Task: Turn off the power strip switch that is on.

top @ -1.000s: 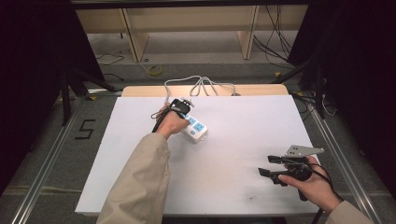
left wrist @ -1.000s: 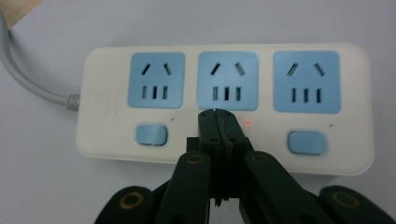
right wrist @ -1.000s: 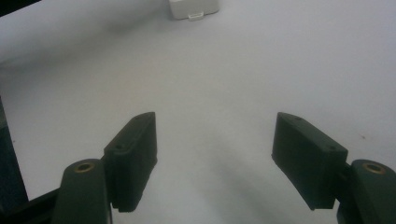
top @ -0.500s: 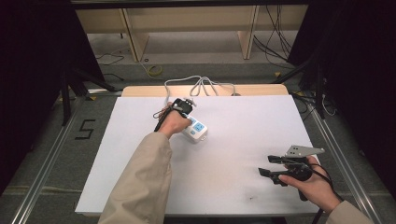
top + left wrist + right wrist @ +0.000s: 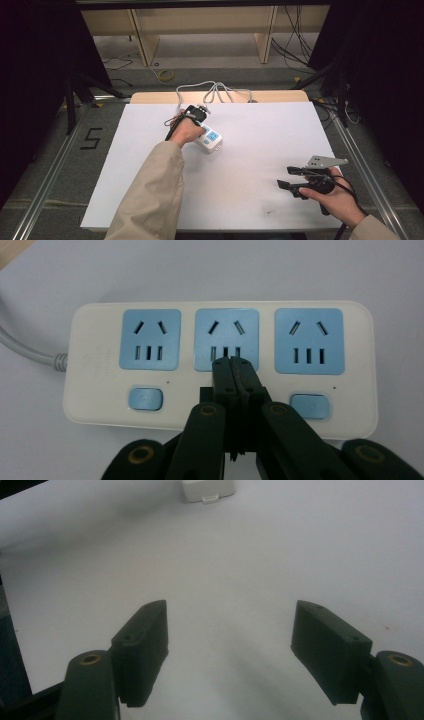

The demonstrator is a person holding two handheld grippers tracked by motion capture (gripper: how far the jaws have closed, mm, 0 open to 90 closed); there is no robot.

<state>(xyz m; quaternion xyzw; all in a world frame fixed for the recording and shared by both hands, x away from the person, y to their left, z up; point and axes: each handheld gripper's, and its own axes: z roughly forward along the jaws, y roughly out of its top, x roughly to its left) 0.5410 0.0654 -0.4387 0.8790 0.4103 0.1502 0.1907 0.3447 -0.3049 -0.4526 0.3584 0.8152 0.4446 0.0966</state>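
Above, your left gripper point(image 5: 235, 362), jaws pressed together with nothing between them, touches the middle socket of the white power strip point(image 5: 100, 390) on the table point(image 5: 250, 200). Your right gripper point(image 5: 230, 650) rests well apart, jaws spread wide over bare surface.

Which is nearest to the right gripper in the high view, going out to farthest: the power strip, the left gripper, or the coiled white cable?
1. Power strip, up and left of the right gripper.
2. Left gripper, at the strip's far end.
3. Coiled white cable, at the table's far edge.
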